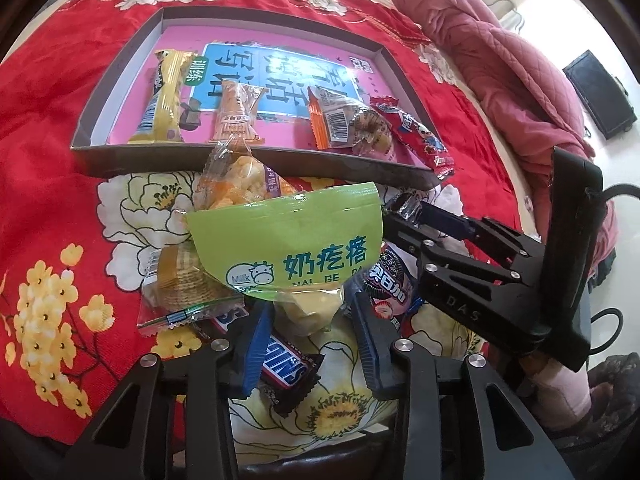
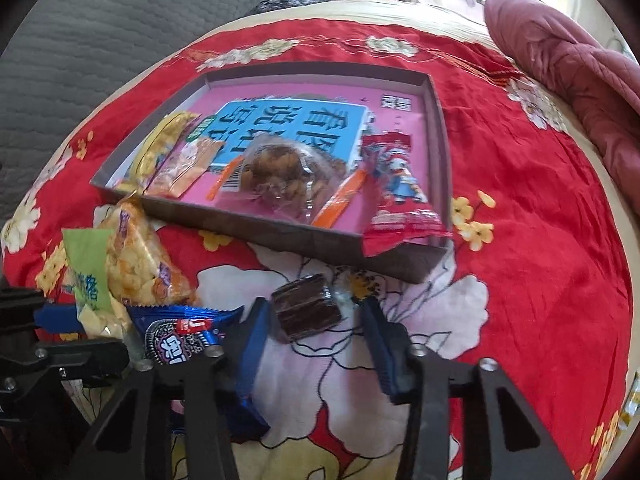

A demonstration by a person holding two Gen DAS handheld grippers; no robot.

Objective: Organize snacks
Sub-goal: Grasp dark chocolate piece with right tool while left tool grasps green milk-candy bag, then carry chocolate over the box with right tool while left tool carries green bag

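A shallow cardboard box [image 1: 256, 162] [image 2: 280, 236] with a pink booklet inside holds several snack packs. My left gripper [image 1: 308, 316] is shut on the clear lower end of a green milk-snack bag [image 1: 288, 240], held above a Snickers bar [image 1: 288, 364], a cracker pack [image 1: 184, 280] and a puffed-snack bag [image 1: 240, 184]. My right gripper [image 2: 314, 320] is open around a dark chocolate brownie pack [image 2: 306, 306] lying on the bedspread; it also shows in the left wrist view [image 1: 408, 208]. An Oreo pack [image 2: 180, 340] [image 1: 390, 284] lies between the grippers.
The red floral bedspread [image 2: 520, 240] covers the bed. A pink quilted blanket [image 1: 500, 60] [image 2: 580, 60] lies bunched at the far right. A grey headboard [image 2: 100, 20] is at the far left. A dark screen [image 1: 600, 92] stands beyond the bed.
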